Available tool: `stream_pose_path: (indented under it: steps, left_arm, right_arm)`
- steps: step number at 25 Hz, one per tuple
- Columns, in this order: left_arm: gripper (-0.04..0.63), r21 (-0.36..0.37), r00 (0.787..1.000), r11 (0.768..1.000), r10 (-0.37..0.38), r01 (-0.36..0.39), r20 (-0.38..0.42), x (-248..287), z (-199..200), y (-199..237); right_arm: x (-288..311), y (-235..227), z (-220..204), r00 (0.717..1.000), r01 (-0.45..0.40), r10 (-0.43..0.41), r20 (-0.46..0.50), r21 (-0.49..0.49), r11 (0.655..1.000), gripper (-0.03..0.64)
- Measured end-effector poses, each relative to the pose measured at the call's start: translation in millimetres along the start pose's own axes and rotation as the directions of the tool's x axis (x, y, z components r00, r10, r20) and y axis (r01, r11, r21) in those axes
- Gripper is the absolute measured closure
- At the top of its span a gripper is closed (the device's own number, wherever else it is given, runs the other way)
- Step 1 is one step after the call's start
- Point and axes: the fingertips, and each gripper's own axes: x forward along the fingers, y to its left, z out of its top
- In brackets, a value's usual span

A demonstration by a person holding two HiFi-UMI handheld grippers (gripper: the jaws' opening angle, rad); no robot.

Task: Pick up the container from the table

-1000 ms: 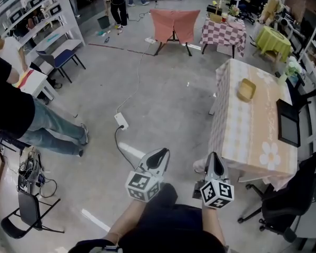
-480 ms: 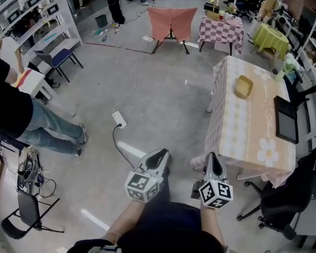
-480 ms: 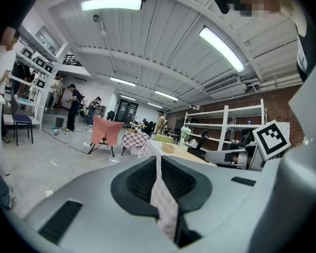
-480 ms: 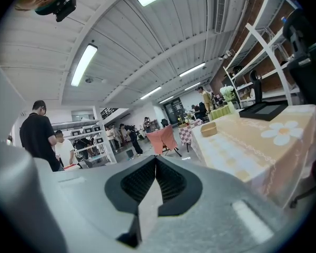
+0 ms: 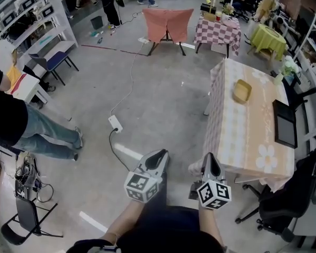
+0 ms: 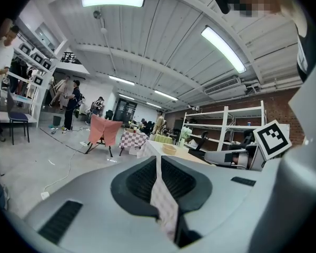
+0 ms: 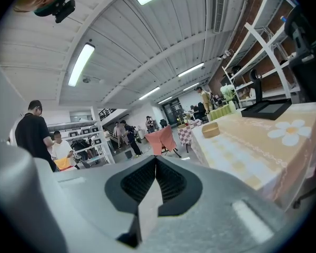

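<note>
Grey plastic forms the left gripper (image 5: pixel 158 157) and right gripper (image 5: pixel 211 161), nearest in the head view, side by side above the concrete floor (image 5: pixel 163 99), each with a marker cube at its near end. Both have their jaws pressed fully together with nothing between them. Just right of the right gripper starts a long table (image 5: pixel 237 141) under a peach checked cloth with white flowers. A black flat screen (image 5: pixel 285 124) lies along its right edge. Farther on, towards the table's far end, sits the shallow yellow-tan container (image 5: pixel 242 91), well apart from both grippers.
</note>
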Motion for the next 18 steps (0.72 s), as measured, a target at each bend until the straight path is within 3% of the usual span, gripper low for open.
stream_pose_path:
  steps: [18]
  left_arm:
    - [0.561,0.006,1.000,1.000,-0.021,0.021,-0.024,105,60,88]
  right_arm:
    - [142,5,23,0.999,0.027,-0.024,-0.043,0.054,0.998,0.611]
